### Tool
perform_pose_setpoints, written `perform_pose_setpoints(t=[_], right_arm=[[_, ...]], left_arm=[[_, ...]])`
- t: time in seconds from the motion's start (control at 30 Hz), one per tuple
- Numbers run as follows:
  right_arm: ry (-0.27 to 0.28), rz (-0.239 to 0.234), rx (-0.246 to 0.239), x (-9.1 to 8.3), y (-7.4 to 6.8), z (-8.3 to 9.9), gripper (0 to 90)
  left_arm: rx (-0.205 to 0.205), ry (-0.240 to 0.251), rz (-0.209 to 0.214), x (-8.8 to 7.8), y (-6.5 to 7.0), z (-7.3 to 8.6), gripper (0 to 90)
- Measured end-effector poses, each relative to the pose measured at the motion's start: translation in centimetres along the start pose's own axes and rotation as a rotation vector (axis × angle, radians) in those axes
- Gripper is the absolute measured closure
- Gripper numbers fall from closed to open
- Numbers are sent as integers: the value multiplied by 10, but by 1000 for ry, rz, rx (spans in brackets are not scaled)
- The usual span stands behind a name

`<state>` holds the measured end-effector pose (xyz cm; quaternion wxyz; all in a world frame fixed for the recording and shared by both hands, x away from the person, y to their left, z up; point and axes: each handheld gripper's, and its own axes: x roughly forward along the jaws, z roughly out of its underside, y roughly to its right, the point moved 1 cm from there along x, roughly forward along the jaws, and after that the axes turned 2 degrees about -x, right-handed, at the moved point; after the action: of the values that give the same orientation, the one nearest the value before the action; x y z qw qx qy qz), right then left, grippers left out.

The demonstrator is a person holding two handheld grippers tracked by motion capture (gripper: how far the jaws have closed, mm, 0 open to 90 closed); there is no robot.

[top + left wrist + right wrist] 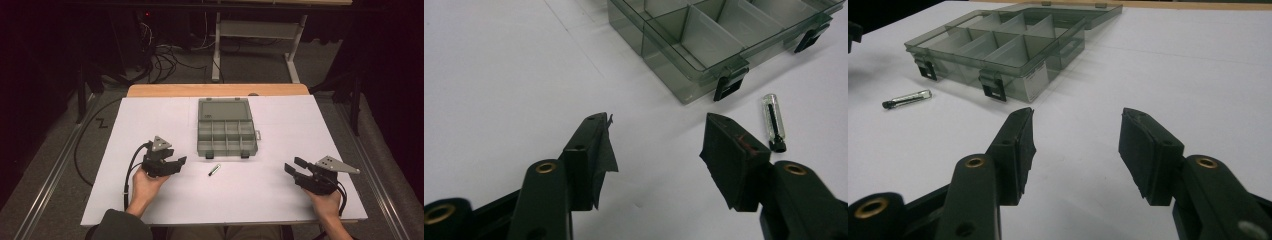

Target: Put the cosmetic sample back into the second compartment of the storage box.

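Both my grippers, left [176, 162] and right [295, 167], gape empty; small clear glass-like vial with black cap [214, 170], before the grey compartment box [227, 131], looks light, slippery, fragile—grip mid-barrel.

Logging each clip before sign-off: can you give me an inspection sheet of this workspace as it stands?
Surface: white table top, wooden strip along its far edge.
Job's things: small clear vial with a dark cap lies flat on the table in front of the open, grey, see-through compartment box; the compartments in view look empty, lid folded back flat.
Clutter: nothing seen.
Grippers: left gripper open, nothing between its fingers, pointing toward the vial; right gripper open, holding nothing, at the table's right side.
Cables: one black cable trails from the left gripper; loose cables on the floor beyond.
Surroundings: dark room, white stand legs behind the table.
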<state>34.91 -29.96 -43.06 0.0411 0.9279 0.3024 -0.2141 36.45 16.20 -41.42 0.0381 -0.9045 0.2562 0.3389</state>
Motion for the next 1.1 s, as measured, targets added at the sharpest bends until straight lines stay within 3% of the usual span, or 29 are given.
perform_pose_setpoints(t=[0.1,0.3,0.57,1.1], right_arm=[[4,-6,0,-1,-1,0,499],[11,-10,-7,-2,-3,-2,500],[9,-12,-5,-1,0,-1,500],[4,-11,-5,0,1,-2,496]], left_arm=[[7,-28,13,3,4,-5,459],[72,-98,12,12,19,-15,478],[80,-157,31,21,28,-22,485],[168,-255,57,36,51,-34,519]])
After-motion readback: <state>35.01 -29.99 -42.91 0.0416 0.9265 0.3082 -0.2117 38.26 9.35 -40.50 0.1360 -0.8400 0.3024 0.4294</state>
